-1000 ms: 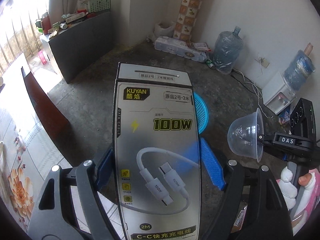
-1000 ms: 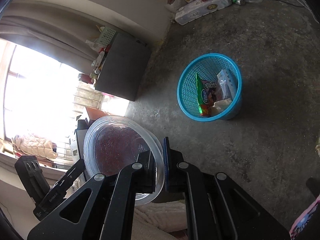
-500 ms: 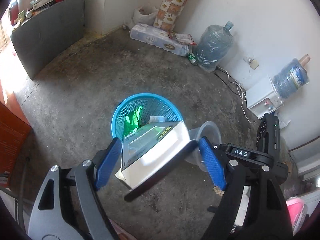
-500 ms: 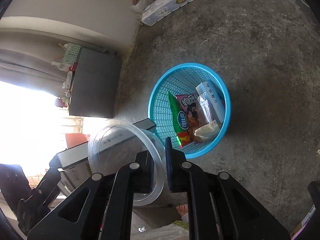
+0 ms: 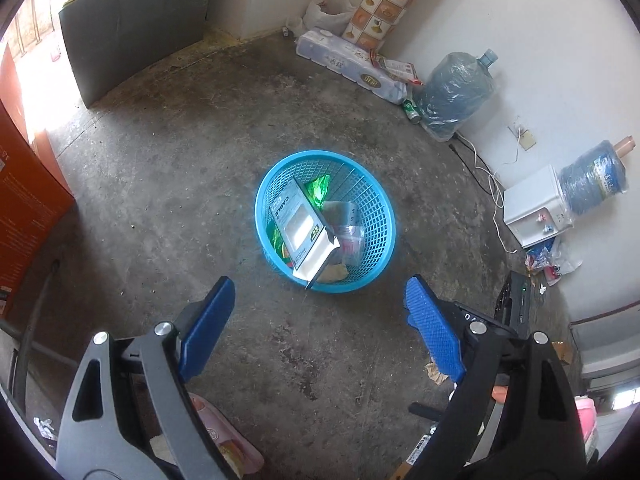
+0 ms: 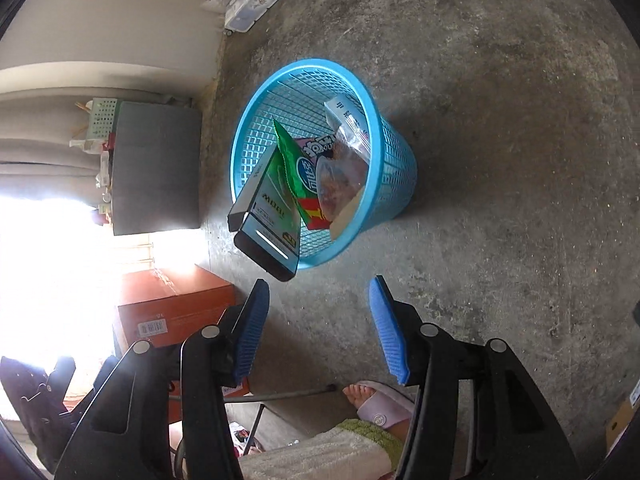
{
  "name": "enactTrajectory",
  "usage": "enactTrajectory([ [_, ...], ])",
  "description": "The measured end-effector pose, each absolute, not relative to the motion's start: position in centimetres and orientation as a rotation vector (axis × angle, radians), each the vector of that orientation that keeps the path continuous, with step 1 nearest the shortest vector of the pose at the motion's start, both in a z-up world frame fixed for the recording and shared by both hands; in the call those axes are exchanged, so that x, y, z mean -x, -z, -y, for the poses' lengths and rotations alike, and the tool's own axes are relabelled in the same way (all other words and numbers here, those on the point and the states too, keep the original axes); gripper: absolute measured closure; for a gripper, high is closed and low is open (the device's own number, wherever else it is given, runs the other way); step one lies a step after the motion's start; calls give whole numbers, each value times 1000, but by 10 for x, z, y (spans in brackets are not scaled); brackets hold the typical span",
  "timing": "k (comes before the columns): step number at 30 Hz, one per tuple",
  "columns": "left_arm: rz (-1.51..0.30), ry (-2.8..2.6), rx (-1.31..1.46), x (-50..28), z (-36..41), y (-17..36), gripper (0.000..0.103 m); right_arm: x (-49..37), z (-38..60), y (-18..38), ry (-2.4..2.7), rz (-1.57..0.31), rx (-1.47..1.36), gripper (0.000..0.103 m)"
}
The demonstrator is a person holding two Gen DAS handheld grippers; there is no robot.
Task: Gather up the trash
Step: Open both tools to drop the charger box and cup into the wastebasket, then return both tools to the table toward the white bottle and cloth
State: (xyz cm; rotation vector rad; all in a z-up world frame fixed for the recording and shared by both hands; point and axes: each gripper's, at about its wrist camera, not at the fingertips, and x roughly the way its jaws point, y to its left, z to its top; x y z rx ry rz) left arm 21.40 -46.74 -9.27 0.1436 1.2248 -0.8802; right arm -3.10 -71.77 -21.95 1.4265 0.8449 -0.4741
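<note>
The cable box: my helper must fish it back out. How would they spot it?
Find the blue mesh basket on the concrete floor. The cable box leans inside with one end poking over the rim, the only long white and grey carton among the crumpled wrappers.

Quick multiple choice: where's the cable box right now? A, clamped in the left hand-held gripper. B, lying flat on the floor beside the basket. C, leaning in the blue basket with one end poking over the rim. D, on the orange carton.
C: the cable box leans in the blue basket, its lower end sticking out over the rim.
</note>
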Motion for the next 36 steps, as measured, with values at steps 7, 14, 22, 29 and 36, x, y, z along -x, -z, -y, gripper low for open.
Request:
enactTrajectory([
  [7, -1177, 896, -108, -188, 416, 65, 20, 64, 680, 212, 441, -881, -1418, 52],
  [14, -1099, 900, -54, -161, 351, 28, 20, 64, 657, 174, 394, -890, -1316, 51],
  [22, -992, 861, -22, -154, 276, -18, 20, 37, 605, 83, 318, -835, -1057, 45],
  [29, -938, 749, -5, -147, 190, -38, 20, 29, 553, 17, 187, -766, -928, 32],
  [36, -868, 552, 135, -140, 77, -48, 20, 2, 496, -21, 29, -782, -824, 28],
])
